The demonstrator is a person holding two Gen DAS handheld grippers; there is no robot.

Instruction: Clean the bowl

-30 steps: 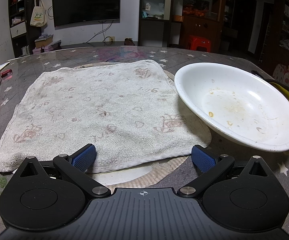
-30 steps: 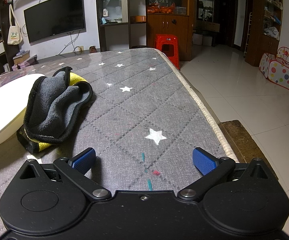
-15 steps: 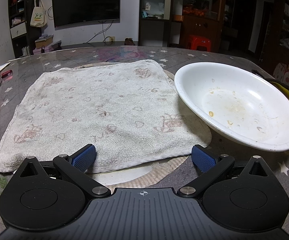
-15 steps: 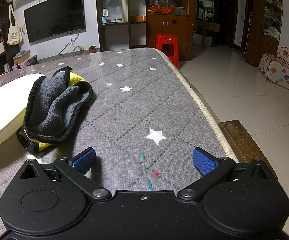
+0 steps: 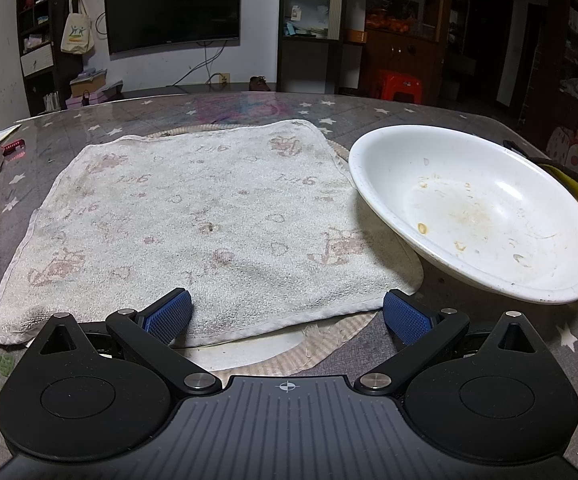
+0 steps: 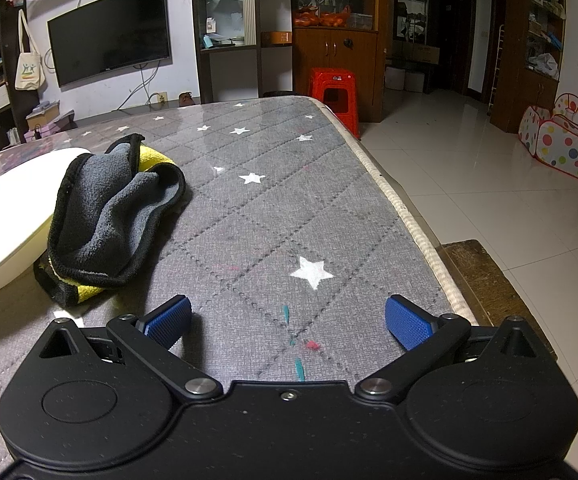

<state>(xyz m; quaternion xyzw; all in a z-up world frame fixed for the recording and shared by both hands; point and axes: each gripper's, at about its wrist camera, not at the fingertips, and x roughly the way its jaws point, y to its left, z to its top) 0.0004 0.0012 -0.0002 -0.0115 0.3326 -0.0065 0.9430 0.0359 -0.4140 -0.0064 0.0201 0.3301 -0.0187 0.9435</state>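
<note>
Sitting tilted at about two o'clock from the left gripper [image 5: 287, 316], the white bowl [image 5: 489, 216] leans with its left rim over the edge of the pale towel [image 5: 193, 216]; it is round, smooth and glossy, with dried yellowish specks in its well; from the right gripper [image 6: 289, 316] it shows only as a rim at nine o'clock, with the grey-and-yellow cloth [image 6: 113, 220] touching its right side at ten o'clock; the cloth is soft, fleecy and crumpled, likely the wiper, and the right hand looks nearer to it; both sets of jaws stand spread wide and empty; the worktop [image 6: 289, 208] is grey quilted fabric with white stars under a shiny cover.
</note>
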